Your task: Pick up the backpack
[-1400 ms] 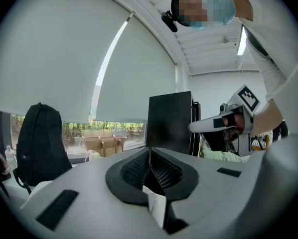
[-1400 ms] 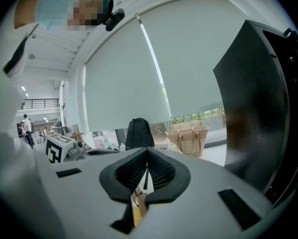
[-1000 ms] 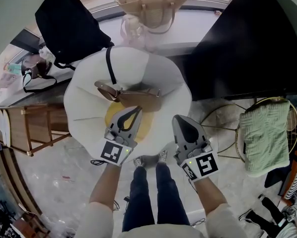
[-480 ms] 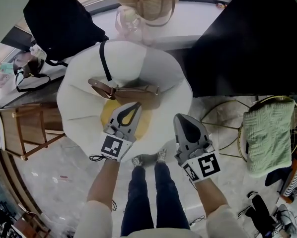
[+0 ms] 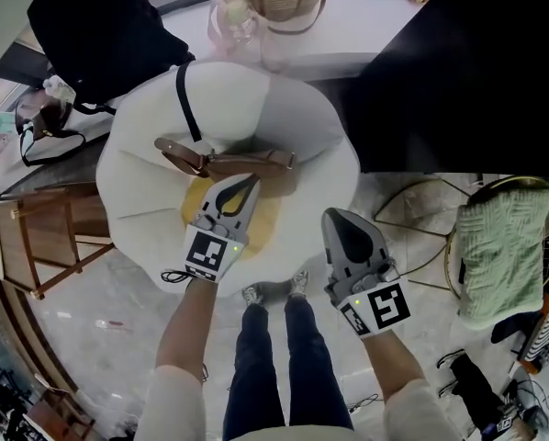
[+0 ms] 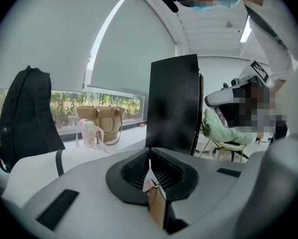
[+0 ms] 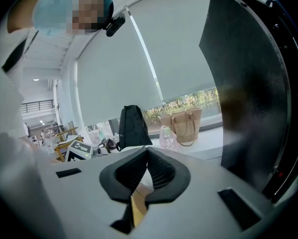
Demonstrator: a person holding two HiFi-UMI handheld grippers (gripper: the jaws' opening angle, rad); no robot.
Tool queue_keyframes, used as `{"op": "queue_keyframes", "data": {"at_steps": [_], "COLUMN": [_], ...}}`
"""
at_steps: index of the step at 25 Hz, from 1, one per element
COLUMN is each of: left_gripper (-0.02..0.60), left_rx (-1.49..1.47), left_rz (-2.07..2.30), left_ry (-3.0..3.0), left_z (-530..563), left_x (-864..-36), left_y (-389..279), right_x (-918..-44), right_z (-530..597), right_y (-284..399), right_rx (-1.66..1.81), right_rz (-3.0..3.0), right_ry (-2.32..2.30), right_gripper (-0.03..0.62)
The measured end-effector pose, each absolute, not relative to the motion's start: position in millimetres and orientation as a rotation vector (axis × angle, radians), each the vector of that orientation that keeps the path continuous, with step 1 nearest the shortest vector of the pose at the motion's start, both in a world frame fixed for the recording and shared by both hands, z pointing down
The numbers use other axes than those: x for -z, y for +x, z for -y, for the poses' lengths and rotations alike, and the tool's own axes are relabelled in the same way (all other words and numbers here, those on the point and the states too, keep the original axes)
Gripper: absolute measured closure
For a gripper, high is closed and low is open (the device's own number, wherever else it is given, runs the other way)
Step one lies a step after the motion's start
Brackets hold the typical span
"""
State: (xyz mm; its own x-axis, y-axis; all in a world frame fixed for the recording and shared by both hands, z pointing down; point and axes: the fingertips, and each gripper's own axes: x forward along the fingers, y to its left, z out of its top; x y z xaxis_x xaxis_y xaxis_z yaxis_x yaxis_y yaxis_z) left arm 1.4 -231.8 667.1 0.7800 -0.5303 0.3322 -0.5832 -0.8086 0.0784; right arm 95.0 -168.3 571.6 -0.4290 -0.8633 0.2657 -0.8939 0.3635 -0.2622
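A big white cushion (image 5: 284, 127) fills the middle of the head view. The black backpack (image 5: 95, 30) stands upright past its edge at eleven o'clock, well apart from both tongs. The left tongs (image 5: 247, 181) hang clenched and empty over the cushion beside a brown bag (image 5: 256, 163); the right tongs (image 5: 333, 217), at the cushion's five o'clock, are also clenched on nothing.

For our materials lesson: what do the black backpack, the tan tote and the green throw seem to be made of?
Black backpack: probably synthetic fabric, matt; it slumps softly without shine.
Tan tote: seemingly woven straw or similar fibre, with smoother handles; a ribbed weave shows.
Green throw: apparently knitted cloth, soft; ridged texture, draping folds.
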Motion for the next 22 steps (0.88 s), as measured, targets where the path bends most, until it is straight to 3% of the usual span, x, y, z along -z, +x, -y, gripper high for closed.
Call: {"op": "queue_keyframes", "data": {"at_steps": [22], "left_gripper": [0.549], "left_rx": [-0.677], "left_rz": [0.731], "left_ry": [2.768], "left_z": [240], "left_x": [-773], "left_y": [28], "right_x": [-621], "right_z": [179], "right_y": [108], "right_rx": [-0.598], "right_rz": [2.519], "right_ry": [1.606], "right_gripper": [0.574]}}
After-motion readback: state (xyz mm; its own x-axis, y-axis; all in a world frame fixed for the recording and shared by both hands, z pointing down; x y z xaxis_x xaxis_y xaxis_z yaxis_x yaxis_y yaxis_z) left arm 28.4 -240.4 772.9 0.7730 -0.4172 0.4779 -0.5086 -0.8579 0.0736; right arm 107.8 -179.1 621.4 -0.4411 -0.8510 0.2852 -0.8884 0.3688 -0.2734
